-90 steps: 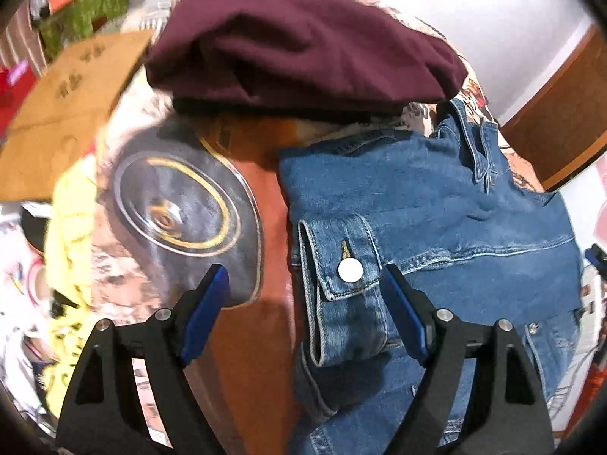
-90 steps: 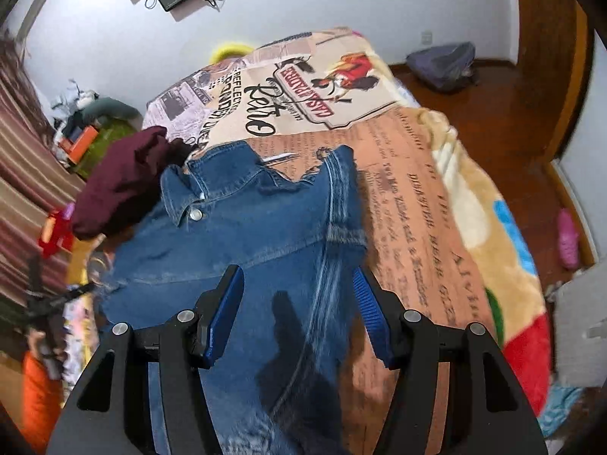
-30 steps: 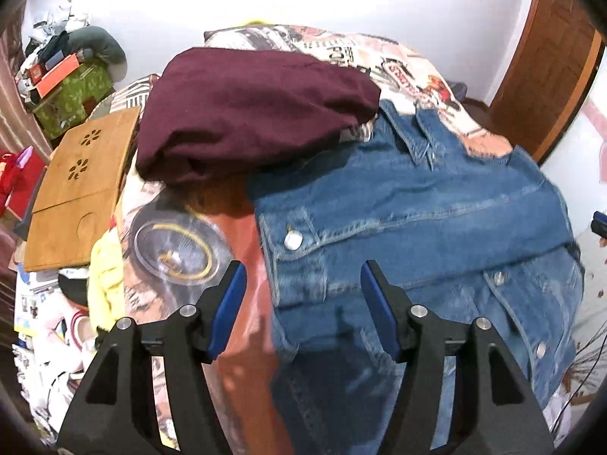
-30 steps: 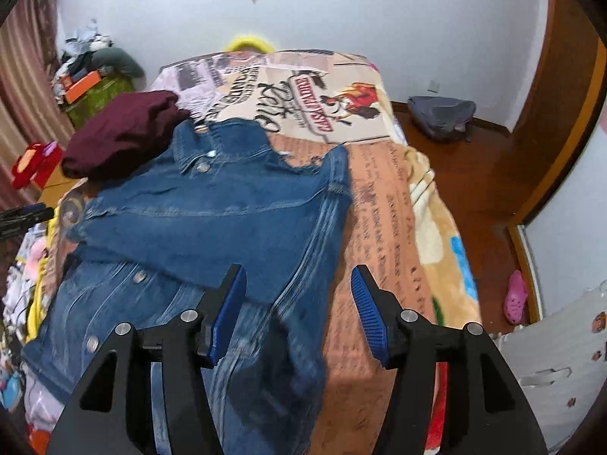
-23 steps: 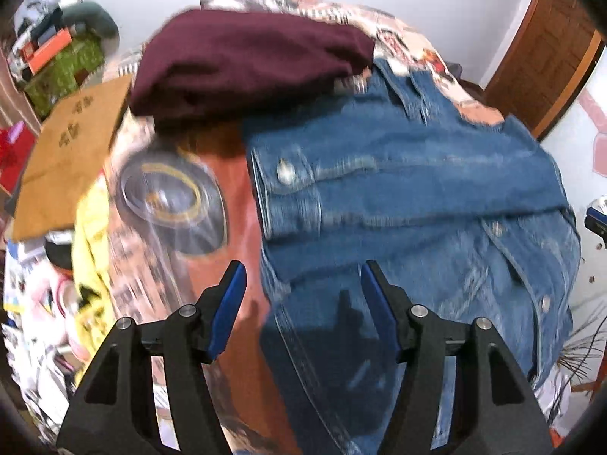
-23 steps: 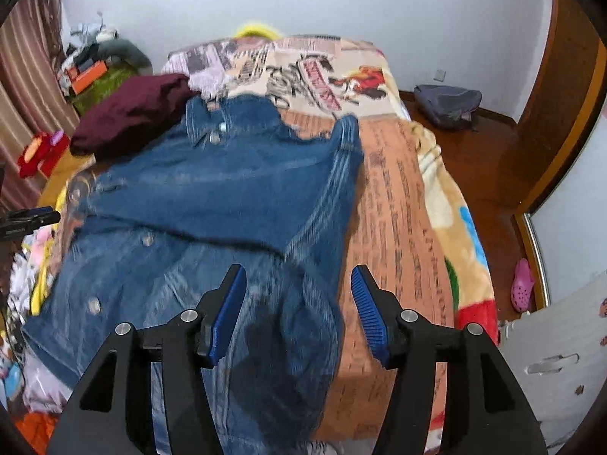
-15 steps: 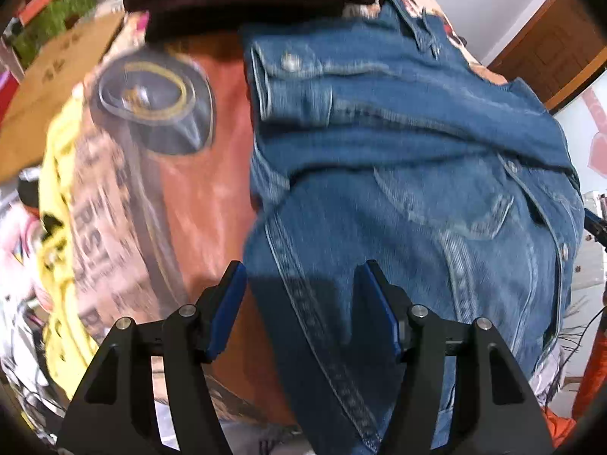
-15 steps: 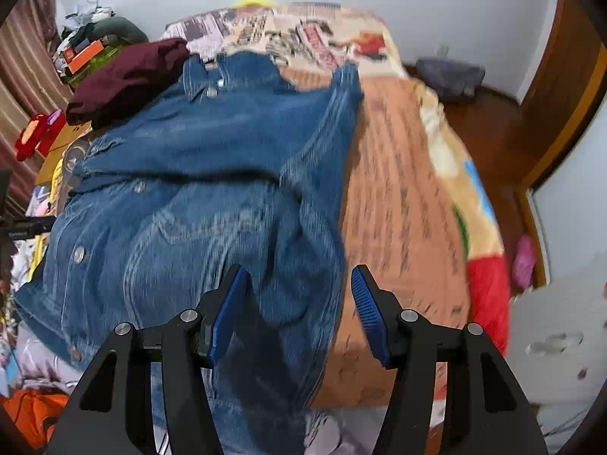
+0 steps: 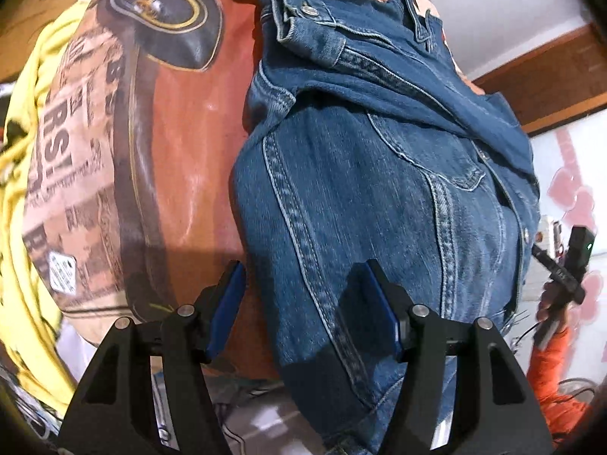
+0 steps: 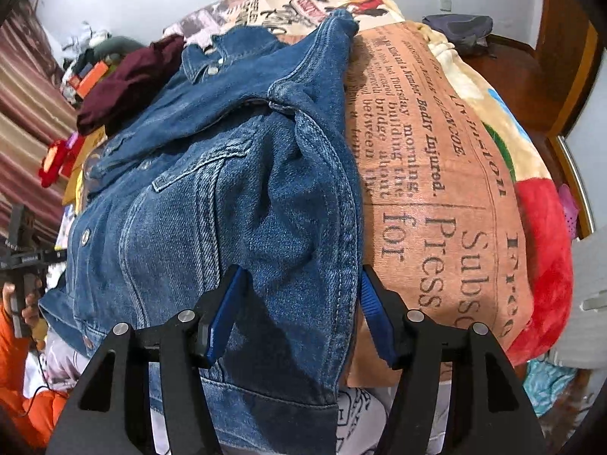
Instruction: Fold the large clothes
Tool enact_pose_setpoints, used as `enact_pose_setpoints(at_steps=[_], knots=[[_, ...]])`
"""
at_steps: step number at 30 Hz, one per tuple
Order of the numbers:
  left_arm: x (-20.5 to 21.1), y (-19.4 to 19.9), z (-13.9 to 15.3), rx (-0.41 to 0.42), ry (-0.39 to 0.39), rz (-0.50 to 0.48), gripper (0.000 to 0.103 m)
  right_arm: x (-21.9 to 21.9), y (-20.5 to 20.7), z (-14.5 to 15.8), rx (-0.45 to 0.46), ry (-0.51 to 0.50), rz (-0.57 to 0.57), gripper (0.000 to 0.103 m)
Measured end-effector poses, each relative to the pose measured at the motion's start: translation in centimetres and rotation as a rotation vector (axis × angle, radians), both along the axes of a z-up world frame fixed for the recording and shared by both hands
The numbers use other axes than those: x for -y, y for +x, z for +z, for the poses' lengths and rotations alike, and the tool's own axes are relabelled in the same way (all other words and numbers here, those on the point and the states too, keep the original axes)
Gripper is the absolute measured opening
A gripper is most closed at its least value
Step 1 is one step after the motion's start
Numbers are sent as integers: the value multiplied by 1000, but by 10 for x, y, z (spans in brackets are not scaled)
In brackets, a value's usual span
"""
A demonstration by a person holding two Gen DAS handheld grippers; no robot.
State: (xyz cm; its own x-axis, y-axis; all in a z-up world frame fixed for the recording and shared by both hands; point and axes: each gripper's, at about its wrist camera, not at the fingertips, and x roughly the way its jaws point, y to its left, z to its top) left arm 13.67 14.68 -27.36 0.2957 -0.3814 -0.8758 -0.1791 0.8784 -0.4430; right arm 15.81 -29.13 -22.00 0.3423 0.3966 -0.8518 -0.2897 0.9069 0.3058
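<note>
A blue denim jacket (image 9: 371,174) lies front up on the bed, sleeves folded across the chest, its hem hanging over the near bed edge. My left gripper (image 9: 303,299) is open, jaws straddling the jacket's left side seam near the hem. My right gripper (image 10: 299,303) is open, jaws straddling the jacket's (image 10: 242,204) right lower edge near the hem. Neither holds cloth.
A printed newspaper-pattern blanket (image 10: 436,174) covers the bed. A folded maroon garment (image 10: 129,79) lies beyond the collar. Yellow cloth (image 9: 22,121) hangs at the bed's left side. A wooden door (image 10: 565,49) and floor lie to the right.
Both grippers have dropped and pulled back from the jacket's chest and sleeves to its hem at the near bed edge. Both stayed open.
</note>
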Motion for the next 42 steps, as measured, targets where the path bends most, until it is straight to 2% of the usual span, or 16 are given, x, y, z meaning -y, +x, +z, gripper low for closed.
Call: enact_pose_setpoints(at_steps=[2,4,5,6,7,9,11,16,19,23,26,28,33,35,40,42], knots=[[-1,-4,-1,9,-44,14,63,0,-4,0,19,13,-20,55],[-3,-9,0,25,-89,18,62,-3,-10,3,32,20,-33,42],[-2,-10,0,36,-97,14,59,-6,-11,6,43,27,-25,27],[0,-10,2,46,-100,8,50,-8,-11,8,49,31,-15,15],[2,-9,6,61,-106,-2,44,-12,-13,11,56,32,-3,11],[7,-5,15,89,-115,-14,18,-21,-12,19,78,6,16,9],[13,3,26,117,-93,-20,8,-27,-9,26,93,3,27,8],[24,25,71,220,-33,-52,6,-38,6,62,193,38,53,8],[27,43,109,311,22,-59,6,-35,21,87,245,91,50,8],[16,62,139,395,85,-7,6,-26,40,108,324,96,5,6],[4,84,131,403,171,66,6,-20,61,98,327,68,-50,6],[-7,96,112,363,212,101,6,-16,73,83,307,37,-84,6],[-16,112,53,229,244,110,7,0,103,35,191,20,-157,6],[-19,110,40,201,216,124,7,-1,102,34,199,12,-160,7],[-14,98,54,230,239,103,11,-12,88,52,276,-81,-122,15],[-11,89,67,253,286,74,21,-16,86,55,281,-109,-102,22]])
